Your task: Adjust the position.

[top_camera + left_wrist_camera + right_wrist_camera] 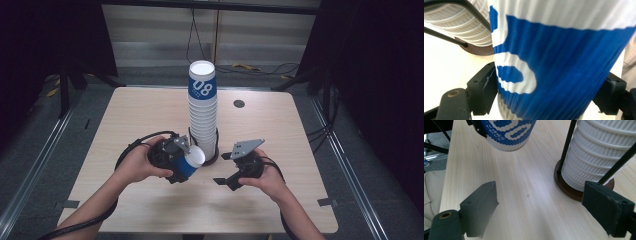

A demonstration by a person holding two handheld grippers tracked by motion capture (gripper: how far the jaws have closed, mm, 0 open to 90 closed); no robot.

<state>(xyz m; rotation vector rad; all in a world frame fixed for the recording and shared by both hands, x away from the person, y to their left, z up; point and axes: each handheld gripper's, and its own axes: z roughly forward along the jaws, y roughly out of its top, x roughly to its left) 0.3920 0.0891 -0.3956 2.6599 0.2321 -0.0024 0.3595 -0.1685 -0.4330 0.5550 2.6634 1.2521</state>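
- Blue-and-white ribbed paper cup (190, 162): held off the table, tipped on its side, white mouth facing the right gripper; sits just in front-left of the cup stack's base. In the left gripper view the cup's blue wall (564, 70) with white print spans nearly the whole frame.
- Left gripper (181, 161): jaws clamped on the cup, one black pad (482, 87) pressed to each side of its ribbed wall. Person's left hand (137, 164) wraps the gripper body; black cable loops back behind it.
- Tall stack of white ribbed paper cups (202, 112), top one w/ blue band marked "08": upright in a holder w/ round dark-brown base (566, 186) and thin black upright rods (566, 145). Landmark for all below.
- Right gripper (227, 169): just front-right of the stack base, jaws spread wide, nothing between them; bare wood shows in the gap in the right gripper view. Grey three-cornered plate on top. Right hand (267, 177) holds it.
- Held cup's bottom end (506, 133) shows at upper left of the right gripper view, apart from the stack.
- Light-wood table (150, 210): small round dark grommet (239, 103) behind-right of the stack.
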